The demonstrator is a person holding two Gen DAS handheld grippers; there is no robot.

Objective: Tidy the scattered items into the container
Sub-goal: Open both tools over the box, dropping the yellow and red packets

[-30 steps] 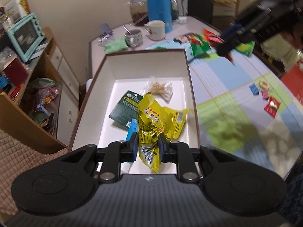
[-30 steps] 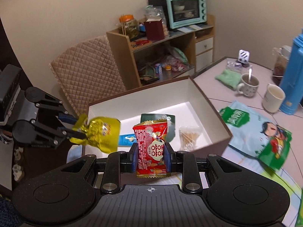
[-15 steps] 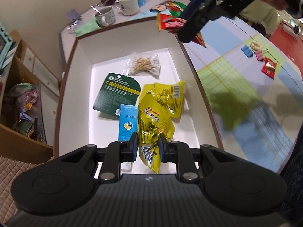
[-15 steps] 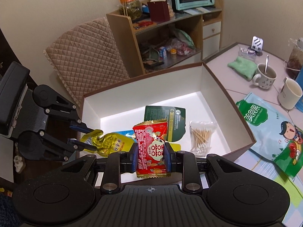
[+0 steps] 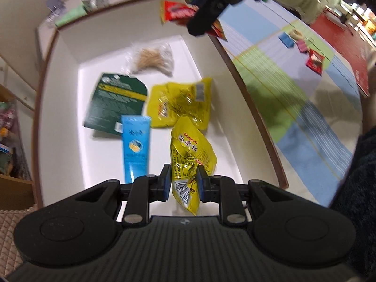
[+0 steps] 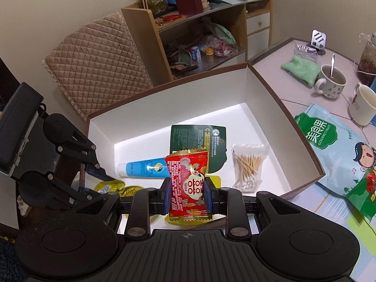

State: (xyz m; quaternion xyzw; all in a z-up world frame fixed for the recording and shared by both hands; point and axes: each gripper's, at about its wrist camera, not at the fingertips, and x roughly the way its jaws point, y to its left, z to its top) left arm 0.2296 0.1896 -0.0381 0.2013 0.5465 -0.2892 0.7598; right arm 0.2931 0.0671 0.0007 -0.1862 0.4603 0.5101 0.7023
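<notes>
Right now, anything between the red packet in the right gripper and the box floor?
Nothing visible blocks it. The right gripper holds the red packet above the open box, no lid. Below lie a yellow packet, blue tube, green card and swab bag; it may land on one.
</notes>
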